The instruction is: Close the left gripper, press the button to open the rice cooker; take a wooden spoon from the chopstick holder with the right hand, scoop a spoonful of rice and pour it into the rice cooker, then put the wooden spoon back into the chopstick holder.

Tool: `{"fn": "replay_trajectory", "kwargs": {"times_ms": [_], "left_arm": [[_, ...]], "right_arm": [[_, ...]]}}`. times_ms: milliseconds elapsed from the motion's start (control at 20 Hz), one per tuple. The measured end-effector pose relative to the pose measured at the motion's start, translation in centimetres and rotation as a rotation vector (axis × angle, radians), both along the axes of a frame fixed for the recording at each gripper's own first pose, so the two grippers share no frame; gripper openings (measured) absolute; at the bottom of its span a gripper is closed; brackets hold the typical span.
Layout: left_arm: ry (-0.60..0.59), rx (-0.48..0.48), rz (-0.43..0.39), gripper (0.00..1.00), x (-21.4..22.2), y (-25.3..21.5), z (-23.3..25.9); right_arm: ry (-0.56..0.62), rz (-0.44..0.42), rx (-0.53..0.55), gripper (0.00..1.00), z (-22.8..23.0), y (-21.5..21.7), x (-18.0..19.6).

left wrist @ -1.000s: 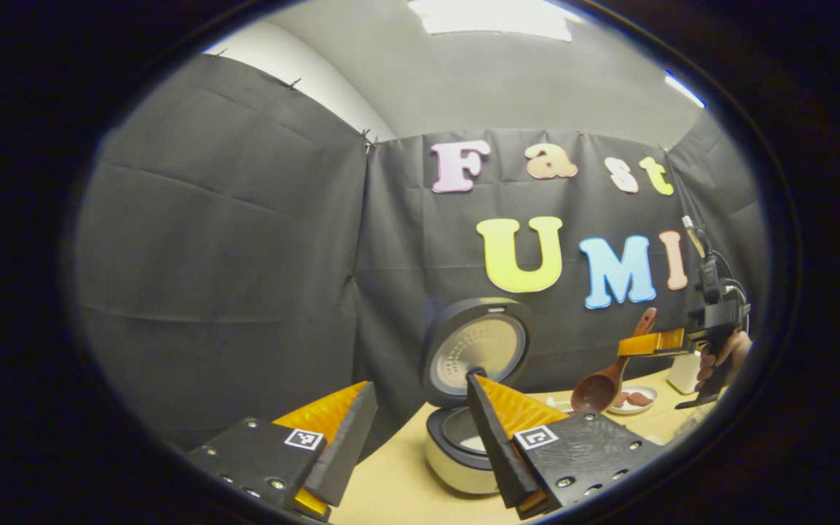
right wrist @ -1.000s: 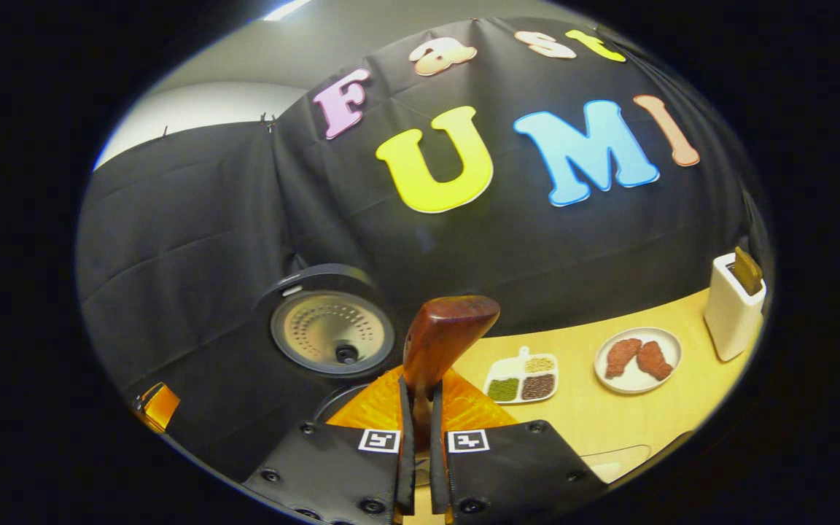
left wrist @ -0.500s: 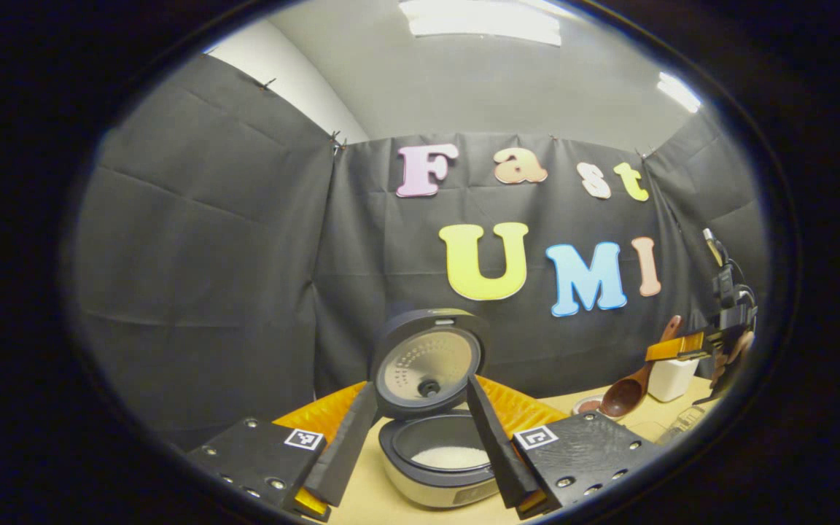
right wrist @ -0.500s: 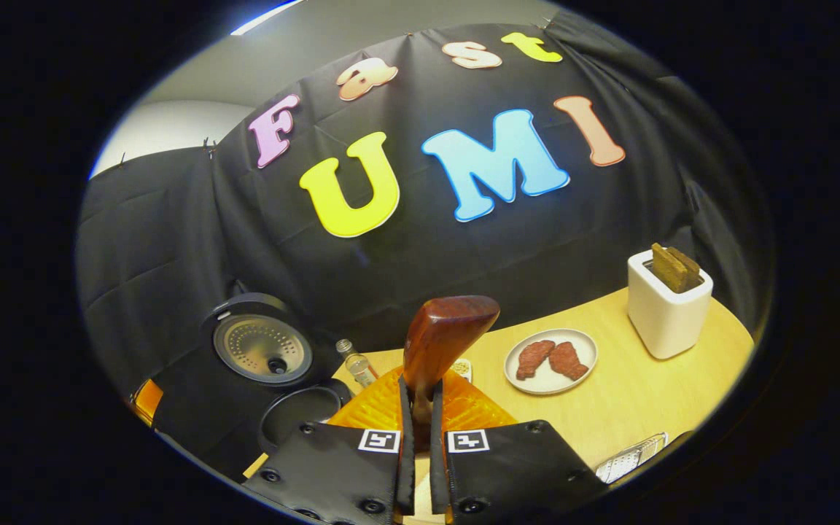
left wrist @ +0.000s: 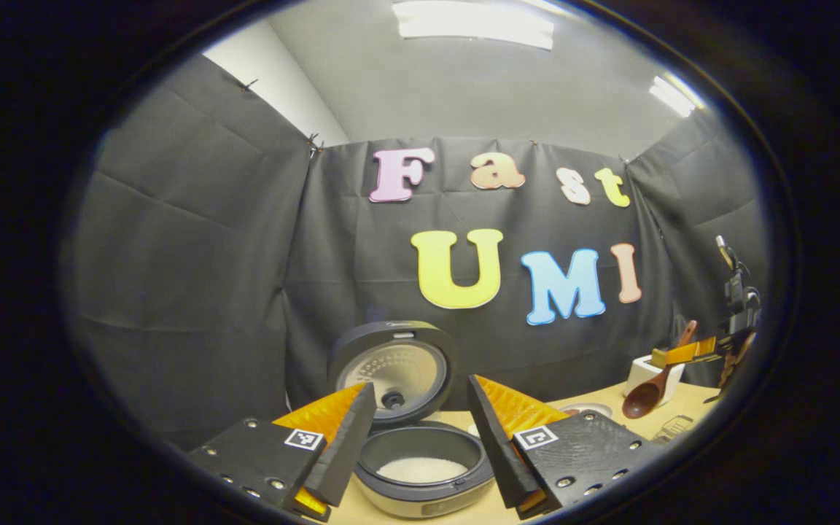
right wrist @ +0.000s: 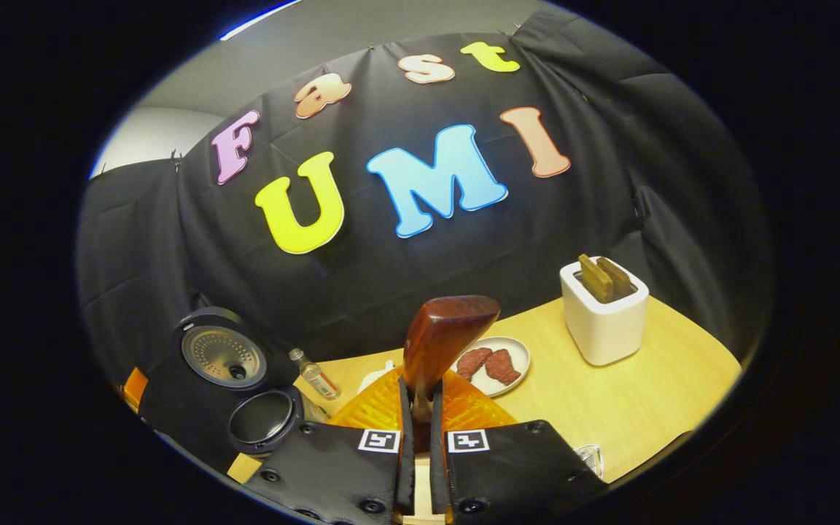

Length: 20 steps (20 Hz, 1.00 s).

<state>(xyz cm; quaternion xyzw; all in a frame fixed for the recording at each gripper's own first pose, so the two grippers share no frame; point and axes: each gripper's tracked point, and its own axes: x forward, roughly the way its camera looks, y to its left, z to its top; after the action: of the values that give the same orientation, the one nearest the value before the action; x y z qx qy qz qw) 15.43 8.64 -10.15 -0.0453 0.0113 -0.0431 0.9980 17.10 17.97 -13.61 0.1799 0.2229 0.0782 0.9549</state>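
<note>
The rice cooker (left wrist: 420,485) stands open, lid (left wrist: 394,368) upright, with white rice in its pot. My left gripper (left wrist: 420,388) is open just in front of it, and its fingers frame the cooker without touching it. At the far right my right gripper (left wrist: 690,354) holds the wooden spoon (left wrist: 644,397) bowl-down beside the white chopstick holder (left wrist: 655,370). In the right gripper view my right gripper (right wrist: 420,394) is shut on the spoon's handle (right wrist: 445,339). There the chopstick holder (right wrist: 604,321), with wooden utensils in it, stands ahead to the right, and the open cooker (right wrist: 259,417) lies low on the left.
A white plate with two brown pieces of meat (right wrist: 493,362) lies on the wooden table (right wrist: 646,408) just ahead of the spoon. A small bottle (right wrist: 314,375) stands between the plate and the cooker. Black cloth walls close off the back and sides.
My right gripper has carried the spoon rightward, away from the cooker and closer to the chopstick holder. The left gripper's view has swung right and stays open over the cooker.
</note>
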Motion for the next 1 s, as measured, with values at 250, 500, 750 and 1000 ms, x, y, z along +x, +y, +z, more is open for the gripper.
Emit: {"fn": "replay_trajectory", "kwargs": {"times_ms": [250, 500, 750, 1000], "left_arm": [[-0.005, -0.013, -0.049, 0.8, 0.7, -2.8, 0.2], [-0.004, -0.027, -0.098, 0.8, 0.9, -5.7, 0.2], [-0.003, -0.029, -0.121, 0.79, 0.8, -6.9, 0.4], [-0.004, -0.013, -0.114, 0.79, 0.3, -6.4, 0.6]], "right_arm": [[0.018, -0.079, -0.032, 0.1, -0.6, -4.7, -1.6], [0.056, -0.136, -0.083, 0.1, -2.3, -8.8, -3.4], [0.113, -0.158, -0.132, 0.1, -5.0, -11.3, -5.4], [0.177, -0.141, -0.158, 0.1, -8.6, -11.6, -6.8]]}}
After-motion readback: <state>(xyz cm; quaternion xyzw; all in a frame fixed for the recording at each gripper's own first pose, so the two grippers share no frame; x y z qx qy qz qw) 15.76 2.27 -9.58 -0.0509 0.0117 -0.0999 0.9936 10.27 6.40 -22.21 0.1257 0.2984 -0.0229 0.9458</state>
